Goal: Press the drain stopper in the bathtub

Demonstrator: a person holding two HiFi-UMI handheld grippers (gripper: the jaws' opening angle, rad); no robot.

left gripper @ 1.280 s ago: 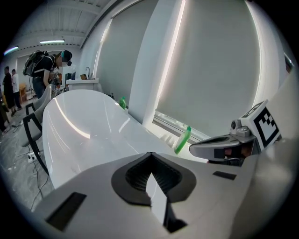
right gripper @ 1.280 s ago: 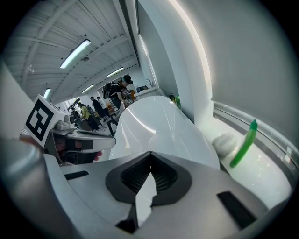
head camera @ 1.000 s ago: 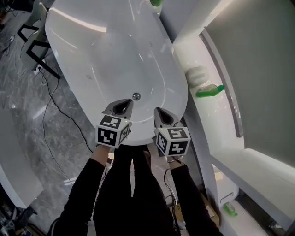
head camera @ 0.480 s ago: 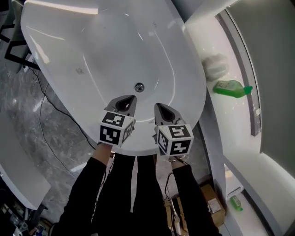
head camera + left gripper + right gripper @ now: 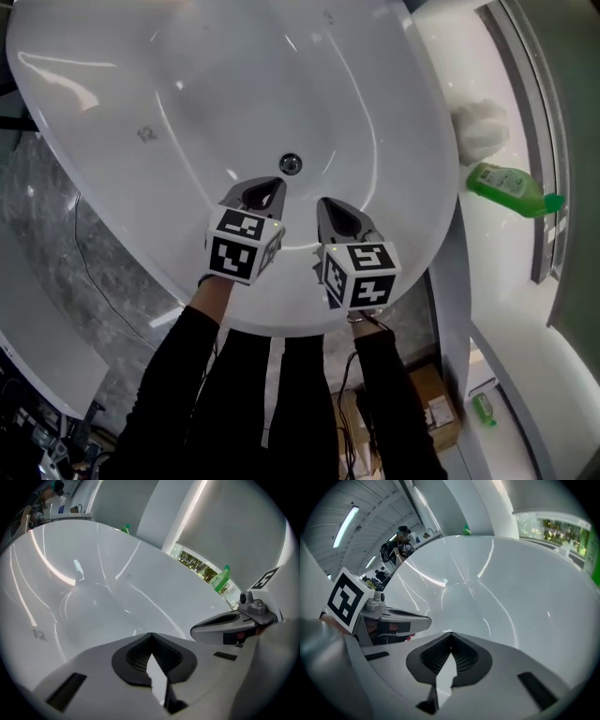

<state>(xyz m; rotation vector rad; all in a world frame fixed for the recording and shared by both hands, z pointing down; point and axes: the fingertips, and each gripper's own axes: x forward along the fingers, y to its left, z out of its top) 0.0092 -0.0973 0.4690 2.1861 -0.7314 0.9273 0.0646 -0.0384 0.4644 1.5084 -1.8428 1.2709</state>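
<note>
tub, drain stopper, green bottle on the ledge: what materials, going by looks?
Bathtub: glossy white, acrylic or enamel, can't tell which; sharp light streaks mirror off it.
Drain stopper: polished metal, chrome-like; bright ring, darker centre.
Green bottle: probably plastic, slightly translucent; small in view, so uncertain.

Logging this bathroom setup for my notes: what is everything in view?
bathtub: one, white, centre.
drain stopper: one, silver, on the tub floor.
ledge: one, white, right of the tub.
bottle: one, green, on the ledge.
soft bundle: one, white, same ledge, beside the bottle.
cardboard box: one, brown, floor at lower right.
small bottle: one, green, beside the box.
floor: grey marbled, left of the tub.
left gripper: one, grey, shut, empty, just short of the drain stopper.
right gripper: one, grey, shut, empty, beside the left one.
</note>
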